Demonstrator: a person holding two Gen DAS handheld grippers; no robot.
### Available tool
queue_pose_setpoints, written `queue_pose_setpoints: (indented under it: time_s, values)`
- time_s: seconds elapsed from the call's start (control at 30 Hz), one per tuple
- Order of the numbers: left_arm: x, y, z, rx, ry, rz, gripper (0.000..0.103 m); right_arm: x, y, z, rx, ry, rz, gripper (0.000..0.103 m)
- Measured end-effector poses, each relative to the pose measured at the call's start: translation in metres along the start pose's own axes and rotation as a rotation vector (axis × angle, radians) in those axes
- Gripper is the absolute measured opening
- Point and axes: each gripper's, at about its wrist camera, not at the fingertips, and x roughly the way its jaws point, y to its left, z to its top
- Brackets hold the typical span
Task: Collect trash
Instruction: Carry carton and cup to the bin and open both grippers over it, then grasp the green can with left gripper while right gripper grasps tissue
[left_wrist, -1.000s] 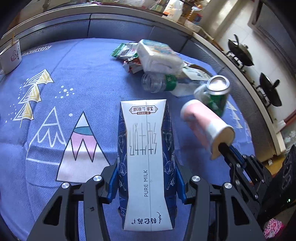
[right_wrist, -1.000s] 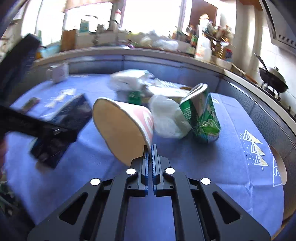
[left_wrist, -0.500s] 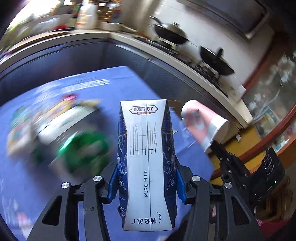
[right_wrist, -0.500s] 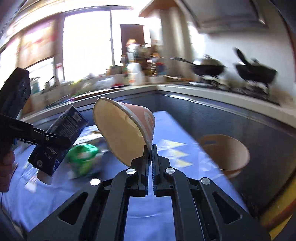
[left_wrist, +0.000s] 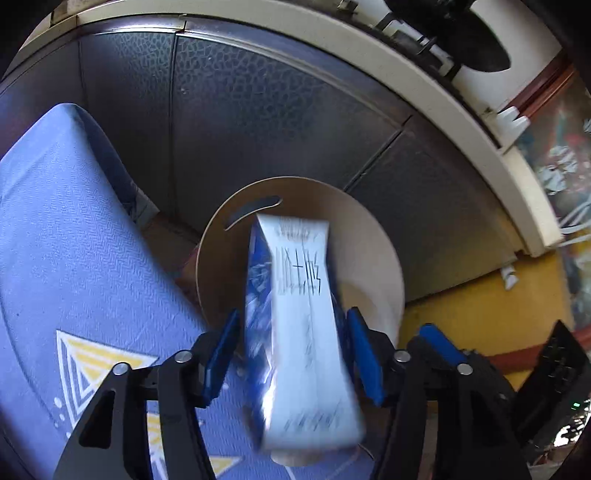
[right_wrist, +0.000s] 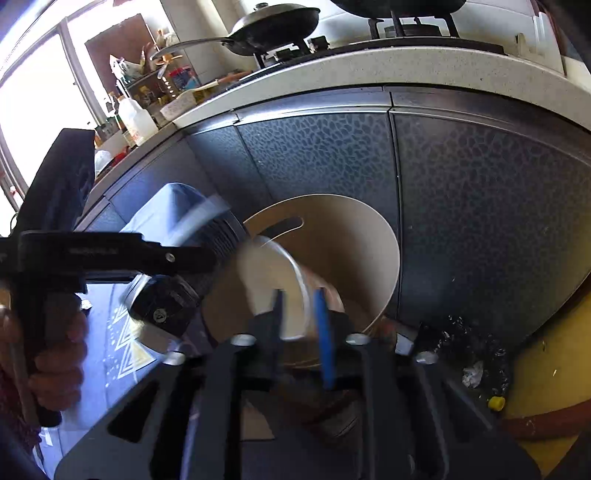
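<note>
A blue-and-white milk carton (left_wrist: 303, 325) sits tilted and blurred between my left gripper's (left_wrist: 291, 350) spread blue pads (left_wrist: 221, 354), loose, above a round beige bin (left_wrist: 369, 236) beside the table. My right gripper (right_wrist: 301, 325) is open, its blue pads (right_wrist: 325, 332) apart around the blurred rim of a paper cup (right_wrist: 280, 280) dropping over the same bin (right_wrist: 354, 236). The left gripper (right_wrist: 110, 254) and carton show at the left of the right wrist view.
The blue tablecloth (left_wrist: 62, 258) edge lies left of the bin. Dark cabinet doors (right_wrist: 480, 221) and a counter with pans (right_wrist: 280, 22) stand behind. The yellow floor (right_wrist: 546, 373) with small debris lies to the right.
Both grippers swung from the table to over the bin. Both opened: the carton has slipped loose between the left pads, and the cup is falling from the right.
</note>
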Motion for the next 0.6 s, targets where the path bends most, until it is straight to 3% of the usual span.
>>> queue_pose_setpoints:
  time_s: [0.13, 0.27, 0.37, 0.47, 0.6]
  values:
    - [-0.014, 0.0, -0.004, -0.01, -0.1, 0.044, 0.085, -0.015, 0.002, 0.011, -0.016, -0.066, 0.008, 0.034]
    - [-0.058, 0.01, -0.025, -0.053, -0.202, 0.027, 0.084, -0.047, 0.019, 0.006, -0.015, -0.135, 0.048, 0.034]
    - [-0.112, 0.029, -0.073, -0.07, -0.278, -0.067, 0.082, -0.068, 0.044, -0.006, -0.03, -0.138, 0.156, 0.034]
    - [-0.166, 0.062, -0.145, -0.065, -0.325, -0.158, 0.082, -0.062, 0.085, -0.021, -0.039, -0.041, 0.343, 0.034]
    - [-0.207, 0.126, -0.232, -0.126, -0.345, -0.096, 0.082, -0.031, 0.158, -0.045, -0.082, 0.103, 0.498, 0.026]
